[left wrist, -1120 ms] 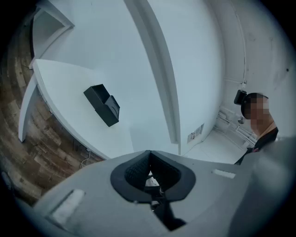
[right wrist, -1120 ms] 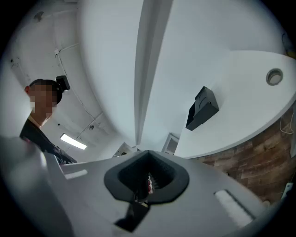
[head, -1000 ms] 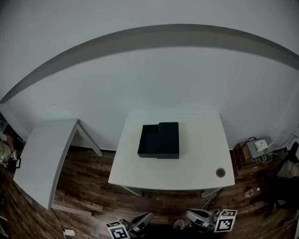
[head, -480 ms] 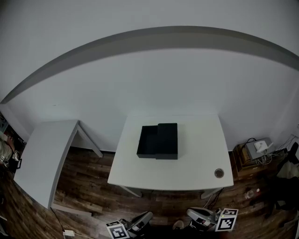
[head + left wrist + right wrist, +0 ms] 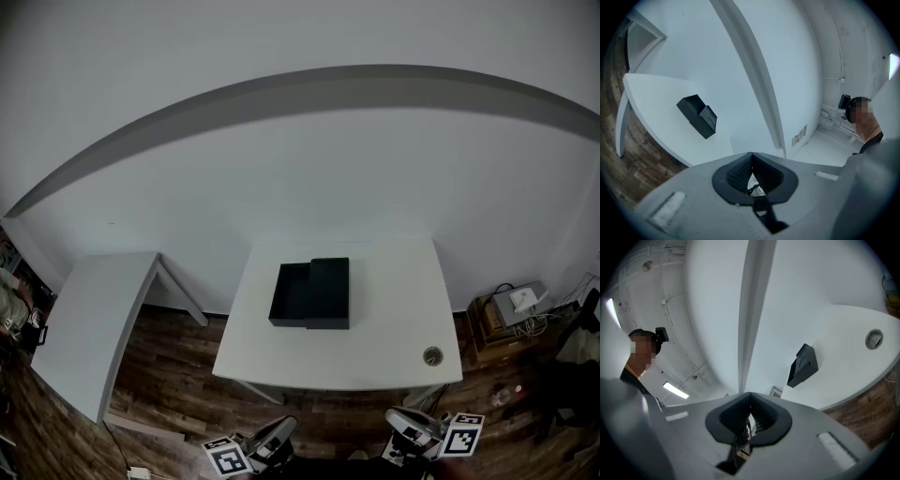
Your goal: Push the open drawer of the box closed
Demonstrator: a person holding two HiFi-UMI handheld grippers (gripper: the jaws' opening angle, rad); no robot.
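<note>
A black box (image 5: 328,292) sits on the white table (image 5: 384,319), left of the table's middle. Its drawer (image 5: 289,294) stands pulled out to the left, and I see nothing in it. The box is far off in the left gripper view (image 5: 698,117) and in the right gripper view (image 5: 804,365). My left gripper (image 5: 284,428) and right gripper (image 5: 396,419) are at the bottom edge of the head view, short of the table's near edge and well away from the box. Both are shut with nothing between the pads.
A second white table (image 5: 89,319) stands to the left, angled away. A round cable hole (image 5: 432,355) is near the table's front right corner. Small devices and cables (image 5: 517,302) lie by the right wall. The floor is wooden.
The table and box sit slightly lower in the head view. Both grippers have shifted a little along the bottom edge, the right one to the right. The drawer stands as before.
</note>
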